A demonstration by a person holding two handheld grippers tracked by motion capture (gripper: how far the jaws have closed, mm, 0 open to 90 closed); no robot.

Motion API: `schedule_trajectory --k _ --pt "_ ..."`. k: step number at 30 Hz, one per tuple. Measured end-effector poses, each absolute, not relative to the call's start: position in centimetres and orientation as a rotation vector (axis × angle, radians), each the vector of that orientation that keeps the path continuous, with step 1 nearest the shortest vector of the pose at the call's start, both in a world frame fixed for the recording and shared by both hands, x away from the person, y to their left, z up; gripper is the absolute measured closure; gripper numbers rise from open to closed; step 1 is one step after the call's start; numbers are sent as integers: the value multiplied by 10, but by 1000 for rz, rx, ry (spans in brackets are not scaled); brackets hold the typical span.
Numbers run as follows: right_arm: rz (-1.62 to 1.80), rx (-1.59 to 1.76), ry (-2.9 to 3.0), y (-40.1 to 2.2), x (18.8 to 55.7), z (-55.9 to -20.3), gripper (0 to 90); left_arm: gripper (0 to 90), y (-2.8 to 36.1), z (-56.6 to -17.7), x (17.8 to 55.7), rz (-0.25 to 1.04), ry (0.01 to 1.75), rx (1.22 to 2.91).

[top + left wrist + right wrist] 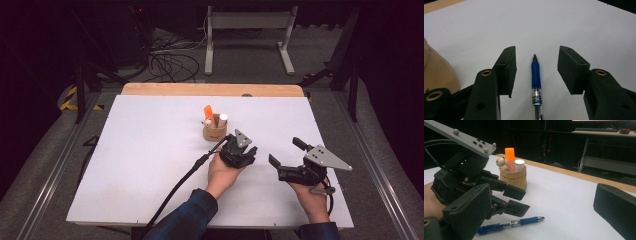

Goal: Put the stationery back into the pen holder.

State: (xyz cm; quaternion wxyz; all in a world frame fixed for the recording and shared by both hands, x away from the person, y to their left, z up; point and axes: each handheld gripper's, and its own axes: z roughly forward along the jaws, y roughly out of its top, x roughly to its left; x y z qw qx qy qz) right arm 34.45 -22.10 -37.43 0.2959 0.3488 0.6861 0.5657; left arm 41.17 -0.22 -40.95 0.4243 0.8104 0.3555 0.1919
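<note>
**Left gripper straddles the blue pen**

While the right gripper (285, 157) waits nearest the person with jaws spread and empty, the left gripper (536, 72) straddles a blue pen (536, 77) lying flat on the white table (150, 150), pads apart from it, probably to pinch it. Beyond stands a tan holder (513, 179) containing an orange marker (509, 155), a white-capped stick (519, 162) and a small figurine (502, 162).

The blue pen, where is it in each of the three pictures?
High view: the blue pen is hidden under the left gripper.
Left gripper view: blue pen lies centre bottom, between the open jaws, tip pointing away.
Right gripper view: pen lies bottom centre on the white table, below the left gripper.
Shared landmark: the tan pen holder.
</note>
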Motion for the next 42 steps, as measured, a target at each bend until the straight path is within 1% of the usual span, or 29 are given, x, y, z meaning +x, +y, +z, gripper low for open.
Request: schedule_trajectory --k 10,15,20,32,38,42 --pt "1500 931 1829 -220 344 -374 21 548 -14 -422 421 504 955 2081" --pt "1497 936 1833 -220 344 -375 21 559 -18 -427 424 506 957 2121" --pt "1498 941 1834 -220 344 -375 21 594 -21 -427 425 504 966 2145" --pt "1497 941 1843 -220 345 -375 21 611 -22 -432 431 451 1004 2189" --pt "1498 943 1846 -220 345 -375 21 648 -22 -431 432 425 1008 2191" --pt "1498 944 1849 -219 345 -375 21 652 -21 -431 434 404 1011 2195"
